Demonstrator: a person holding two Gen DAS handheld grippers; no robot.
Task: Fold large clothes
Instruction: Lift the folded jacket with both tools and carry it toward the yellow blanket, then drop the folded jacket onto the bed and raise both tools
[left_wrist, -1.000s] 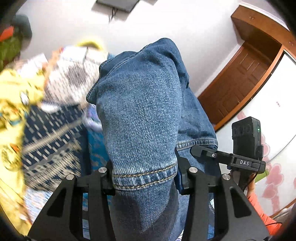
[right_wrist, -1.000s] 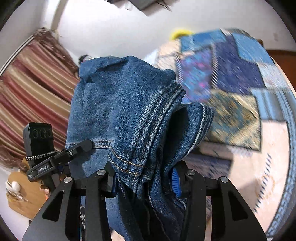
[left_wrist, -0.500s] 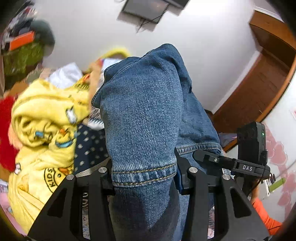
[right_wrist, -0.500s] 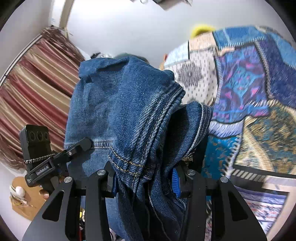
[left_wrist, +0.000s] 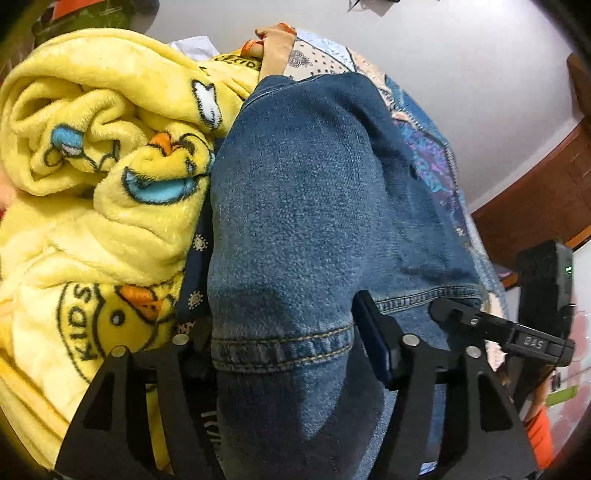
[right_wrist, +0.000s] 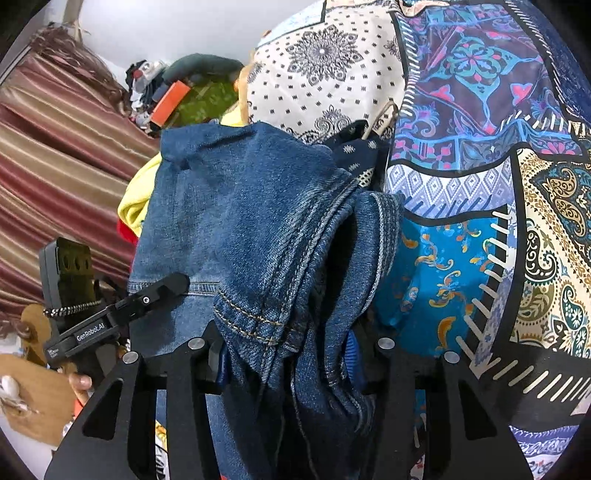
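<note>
A pair of blue jeans (left_wrist: 314, 206) fills the middle of both views, folded over and draped forward across the grippers. My left gripper (left_wrist: 284, 350) is shut on a hemmed edge of the jeans. My right gripper (right_wrist: 288, 354) is shut on a bunched seam and hem of the same jeans (right_wrist: 243, 221). The right gripper (left_wrist: 517, 336) shows at the right of the left wrist view, and the left gripper (right_wrist: 110, 314) at the left of the right wrist view. The jeans hide the fingertips.
A crumpled yellow fleece blanket with duck prints (left_wrist: 99, 166) lies close on the left. A patchwork patterned bedspread (right_wrist: 480, 166) covers the bed on the right. A striped curtain (right_wrist: 55, 155) and a clutter pile (right_wrist: 177, 96) are at the far left. A wooden door frame (left_wrist: 546, 192) stands at the right.
Both grippers have tipped down towards the bed with the jeans still held. The yellow blanket and bedspread now fill the views where the wall showed before.
</note>
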